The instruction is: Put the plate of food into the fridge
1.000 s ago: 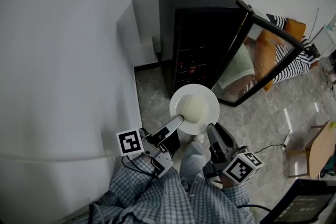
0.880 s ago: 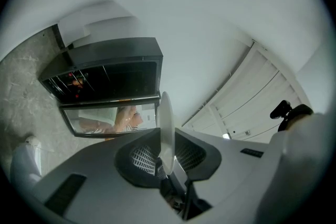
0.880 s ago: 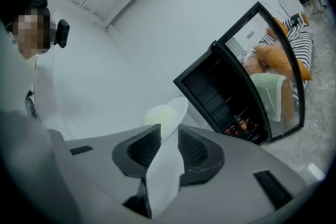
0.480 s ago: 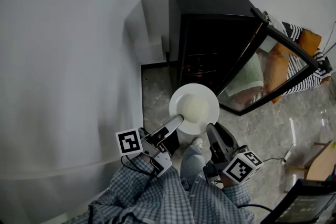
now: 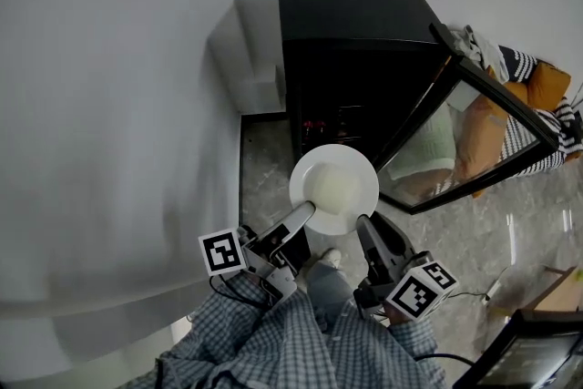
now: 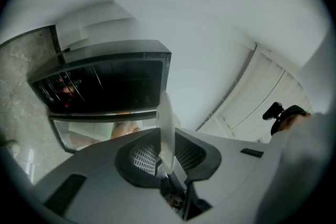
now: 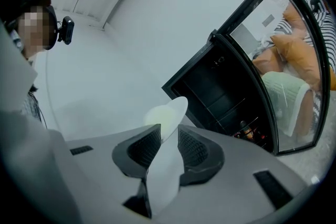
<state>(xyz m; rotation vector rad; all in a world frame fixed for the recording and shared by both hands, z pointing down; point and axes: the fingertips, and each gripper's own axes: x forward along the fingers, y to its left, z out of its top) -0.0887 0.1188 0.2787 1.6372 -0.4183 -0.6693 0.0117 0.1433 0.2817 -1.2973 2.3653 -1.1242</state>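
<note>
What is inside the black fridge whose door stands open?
Visible: wire shelves and a few small reddish things on a lower one. The interior is dark, so what they are is unclear; in the head view the plate covers the lowest part.

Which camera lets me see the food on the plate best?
The head view. It looks down on the whole plate, so the pale food shows in full. The left gripper view sees the plate edge-on, so no food. The right gripper view shows only a slanted bit of food past the jaws.
</note>
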